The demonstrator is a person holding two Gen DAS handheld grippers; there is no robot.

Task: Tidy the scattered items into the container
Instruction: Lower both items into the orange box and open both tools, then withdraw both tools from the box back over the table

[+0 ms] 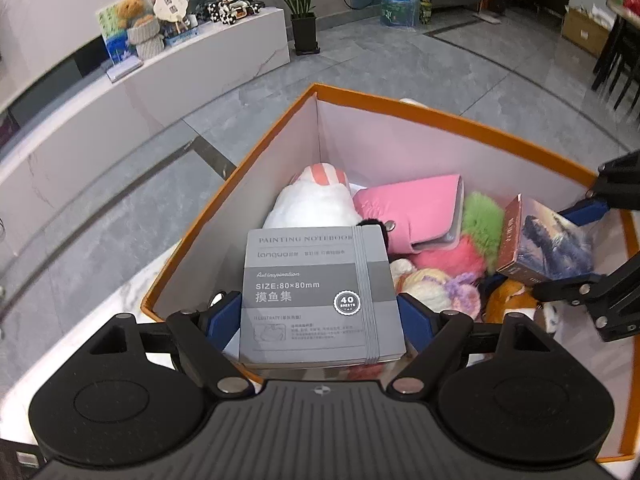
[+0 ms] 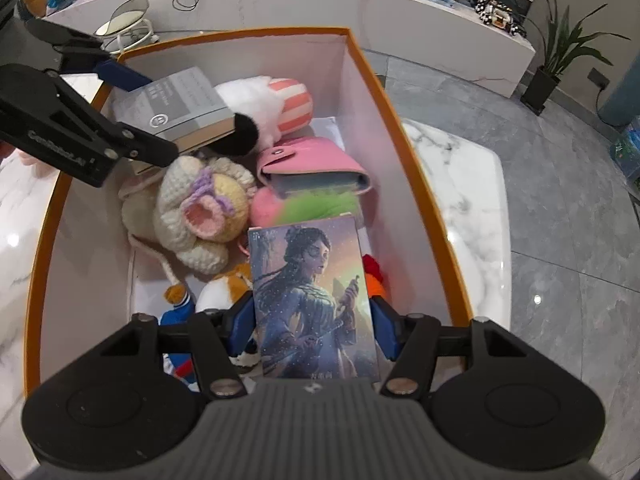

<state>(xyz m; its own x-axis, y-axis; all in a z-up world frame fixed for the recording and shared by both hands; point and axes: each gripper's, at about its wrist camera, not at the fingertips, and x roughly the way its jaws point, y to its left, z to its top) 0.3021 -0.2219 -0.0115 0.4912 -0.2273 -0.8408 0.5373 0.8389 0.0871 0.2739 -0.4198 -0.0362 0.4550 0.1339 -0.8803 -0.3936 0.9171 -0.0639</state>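
Both grippers hang over the orange-rimmed box (image 2: 404, 128) on the marble table (image 2: 472, 200). The left gripper (image 1: 320, 316) has its blue fingers (image 1: 226, 316) pinching a grey painting notebook (image 1: 316, 296); the right gripper (image 2: 312, 328) pinches a picture card box (image 2: 314, 304). Below them lie a pink wallet (image 2: 316, 168), a crocheted toy (image 2: 200, 208) and a white plush (image 2: 260, 108).
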